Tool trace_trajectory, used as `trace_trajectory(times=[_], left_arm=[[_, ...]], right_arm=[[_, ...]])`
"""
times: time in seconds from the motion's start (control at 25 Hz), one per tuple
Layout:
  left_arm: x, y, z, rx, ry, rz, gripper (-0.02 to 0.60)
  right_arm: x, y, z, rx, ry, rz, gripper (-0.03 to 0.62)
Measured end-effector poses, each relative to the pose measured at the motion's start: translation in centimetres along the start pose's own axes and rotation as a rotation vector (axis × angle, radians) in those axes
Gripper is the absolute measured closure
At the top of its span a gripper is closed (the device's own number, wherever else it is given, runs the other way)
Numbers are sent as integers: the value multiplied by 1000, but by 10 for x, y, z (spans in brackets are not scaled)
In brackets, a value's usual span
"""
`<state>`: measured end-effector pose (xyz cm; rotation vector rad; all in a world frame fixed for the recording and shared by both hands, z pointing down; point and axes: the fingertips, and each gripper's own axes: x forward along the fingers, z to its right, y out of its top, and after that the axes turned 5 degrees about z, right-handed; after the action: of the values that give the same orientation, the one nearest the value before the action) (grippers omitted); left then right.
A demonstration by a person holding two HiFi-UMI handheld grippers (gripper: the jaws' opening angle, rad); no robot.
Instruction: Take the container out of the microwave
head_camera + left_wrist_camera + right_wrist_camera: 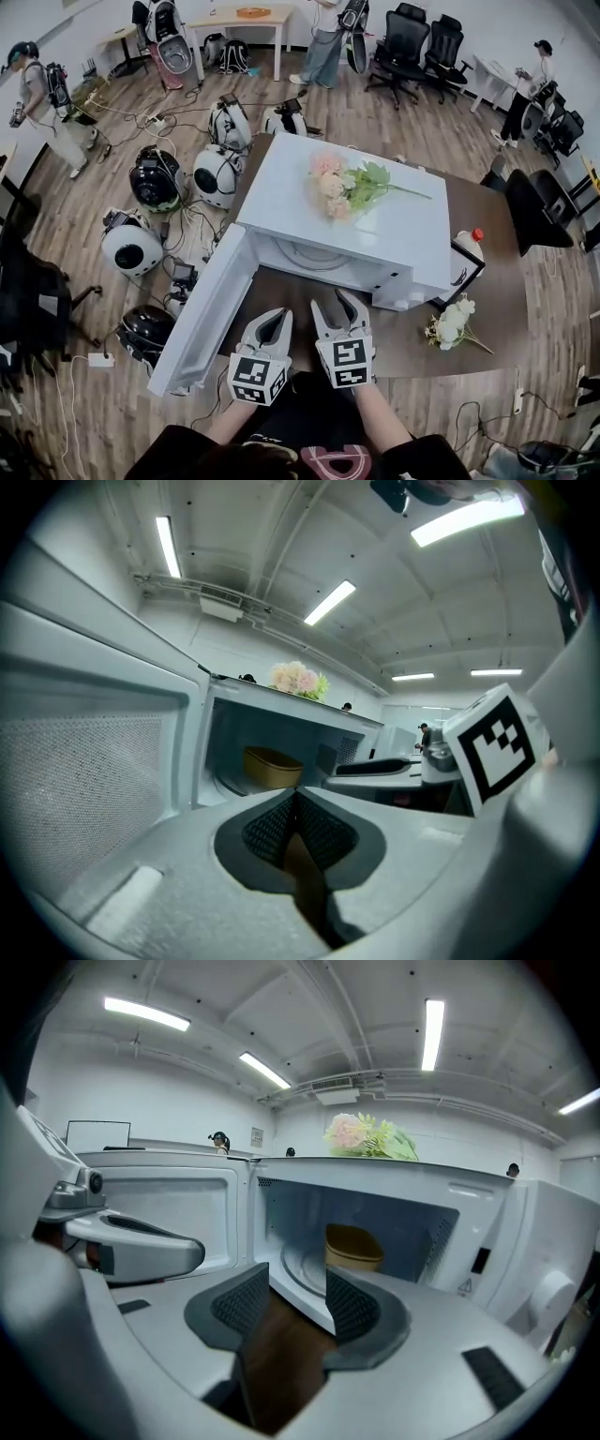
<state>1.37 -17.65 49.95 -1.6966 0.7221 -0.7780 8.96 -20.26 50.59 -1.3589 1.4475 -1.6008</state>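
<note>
A white microwave [281, 192] stands on the brown table [497, 291], its door [202, 314] swung wide open to the left. Inside the cavity a tan container [353, 1244] sits on the turntable, and it also shows in the left gripper view as the container [272, 766]. My left gripper [272, 319] hovers in front of the opening, its pads [281, 822] meeting with nothing between them. Beside it, my right gripper [330, 305] faces the cavity. In its own view the right gripper [296, 1279] is open and empty, short of the container.
A bunch of pink flowers [347, 183] lies on top of the microwave. More flowers [455, 323] and a red-capped bottle [469, 246] sit on the table to its right. Round white-and-black devices [131, 248] and cables crowd the floor left of the door.
</note>
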Motion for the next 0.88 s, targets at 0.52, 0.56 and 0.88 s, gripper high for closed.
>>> trace_trajectory(times=[0.52,0.56,0.88], left_arm=[[16,6,-20,16,30,-7,572],[17,6,-21,18,32,-10,572],[18,5,-30,22,51,-30,572]], right_arm=[[69,10,16,-225,53,-50,395],[73,10,16,-232,65,-55,386],[104,2,24,-289,53,-87,358]])
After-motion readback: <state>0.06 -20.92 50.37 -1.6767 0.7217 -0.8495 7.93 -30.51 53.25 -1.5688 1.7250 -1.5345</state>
